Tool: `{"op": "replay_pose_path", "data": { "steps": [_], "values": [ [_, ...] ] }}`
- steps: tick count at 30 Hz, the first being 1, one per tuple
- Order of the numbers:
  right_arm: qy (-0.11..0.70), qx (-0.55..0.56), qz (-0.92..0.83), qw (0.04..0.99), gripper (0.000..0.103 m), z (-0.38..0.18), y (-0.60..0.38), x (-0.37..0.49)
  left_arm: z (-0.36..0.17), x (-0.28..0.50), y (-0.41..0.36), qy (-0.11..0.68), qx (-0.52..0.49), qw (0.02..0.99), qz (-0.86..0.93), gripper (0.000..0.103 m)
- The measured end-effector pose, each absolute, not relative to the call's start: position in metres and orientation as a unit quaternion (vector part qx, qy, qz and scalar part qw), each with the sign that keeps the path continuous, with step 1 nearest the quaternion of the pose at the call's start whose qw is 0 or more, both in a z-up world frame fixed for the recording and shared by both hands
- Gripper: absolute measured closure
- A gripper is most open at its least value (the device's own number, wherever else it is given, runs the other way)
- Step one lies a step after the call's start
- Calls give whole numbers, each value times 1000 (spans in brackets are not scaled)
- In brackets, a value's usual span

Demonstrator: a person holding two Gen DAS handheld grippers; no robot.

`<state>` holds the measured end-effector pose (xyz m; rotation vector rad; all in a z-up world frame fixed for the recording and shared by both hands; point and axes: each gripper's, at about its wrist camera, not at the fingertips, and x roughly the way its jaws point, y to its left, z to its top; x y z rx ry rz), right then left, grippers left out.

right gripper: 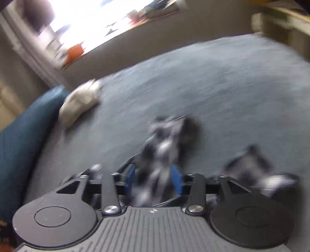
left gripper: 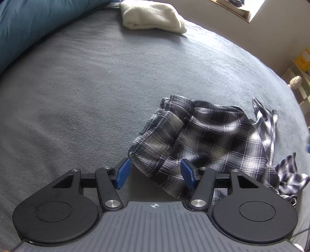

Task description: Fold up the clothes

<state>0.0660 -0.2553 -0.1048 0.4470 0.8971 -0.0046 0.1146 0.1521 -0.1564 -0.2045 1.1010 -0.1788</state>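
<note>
Plaid garment (left gripper: pixel 203 135) lying crumpled on the grey bed (left gripper: pixel 87 87), toward the near right side, bunched into loose humps with a thin strip trailing to the right. Left tool (left gripper: pixel 155 172) poised at the garment's near left edge, its 2 blue pads apart; a corner of cloth lies between them without visibly being pressed, so nothing is held. Right tool (right gripper: pixel 155 178), seen only through heavy motion blur, with pads parted and plaid cloth (right gripper: pixel 162 151) lying in the gap; whether the pads press on it cannot be told. Folded white cloth (left gripper: pixel 153 17) at the far edge of the bed, beside the blue pillow (left gripper: pixel 29 25), well apart from the plaid garment.

Likely hazards, as judgement:
1. Neither tool shows a firm hold, so any lift may slip off the cloth
2. The garment is bunched in several layers; a pinch at the near corner may catch 2 layers and carry the whole heap instead of spreading it
3. The trailing strip on the right may drag under and spoil a flat fold
4. The blur suggests a fast right hand, which may fling the cloth into fresh creases
</note>
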Motion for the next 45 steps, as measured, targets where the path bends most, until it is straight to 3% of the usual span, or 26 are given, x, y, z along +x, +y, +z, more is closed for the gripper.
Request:
{"op": "replay_pose_path", "data": {
  "steps": [2,4,11,12,16,19,28,33,39,45],
  "values": [
    [459,191,49,866,49,-119,-215,97,-159,117,157,525,-102,841,-80,46],
    [480,164,83,858,41,-131,-180,125,-163,120,162,529,-108,838,-76,46],
    [513,112,110,844,40,-163,-123,187,-175,127,175,542,-120,829,-71,46],
    [518,108,110,842,46,-168,-121,193,-177,127,177,544,-121,827,-71,46],
    [523,100,132,836,88,-171,-119,187,-182,128,182,550,-129,822,-68,46],
    [505,95,146,846,93,-157,-118,171,-179,125,188,548,-138,822,-67,46],
    [462,21,222,858,93,-112,-83,98,-155,104,207,542,-203,806,-126,44],
    [463,-78,243,849,93,-123,-45,57,-152,94,204,549,-257,779,-163,39],
    [481,-172,277,814,90,-145,-12,9,-154,92,188,556,-248,776,-165,39],
    [510,-200,293,783,81,-151,-16,-11,-161,90,184,566,-236,776,-151,39]
  ]
}}
